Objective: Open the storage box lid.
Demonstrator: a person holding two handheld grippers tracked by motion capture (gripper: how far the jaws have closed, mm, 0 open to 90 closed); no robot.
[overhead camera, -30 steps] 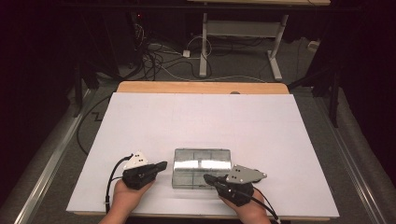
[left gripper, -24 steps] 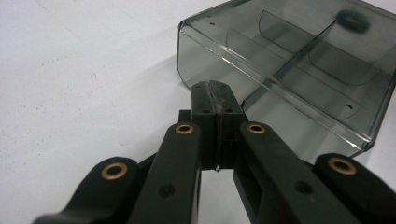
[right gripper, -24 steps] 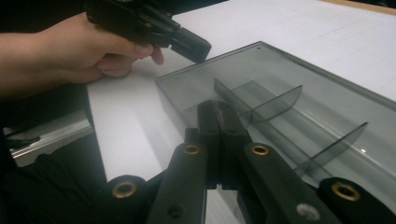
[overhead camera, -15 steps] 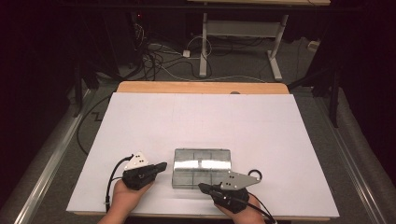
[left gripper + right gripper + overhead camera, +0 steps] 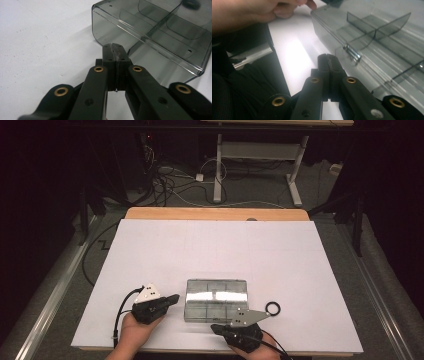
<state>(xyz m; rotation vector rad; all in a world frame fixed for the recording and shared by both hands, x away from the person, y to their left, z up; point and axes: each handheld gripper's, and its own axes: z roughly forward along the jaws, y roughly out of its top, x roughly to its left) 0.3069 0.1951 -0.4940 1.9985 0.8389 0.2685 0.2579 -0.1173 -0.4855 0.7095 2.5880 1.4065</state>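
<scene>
Half the clear box (image 5: 372,37) is cut off.

- My white table top (image 5: 215,255) has a wooden strip (image 5: 215,213) along its far edge.
- Grey carpet floor (image 5: 60,285), cables (image 5: 170,185) tangled beyond the table.
- White desk frame (image 5: 257,157) behind; the room around it is dark.

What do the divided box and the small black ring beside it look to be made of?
The box: likely hard, smoke-tinted clear plastic, glossy; the dividers show through its walls and its top glares. The ring: matte black, perhaps rubber or plastic; too small to tell.
</scene>
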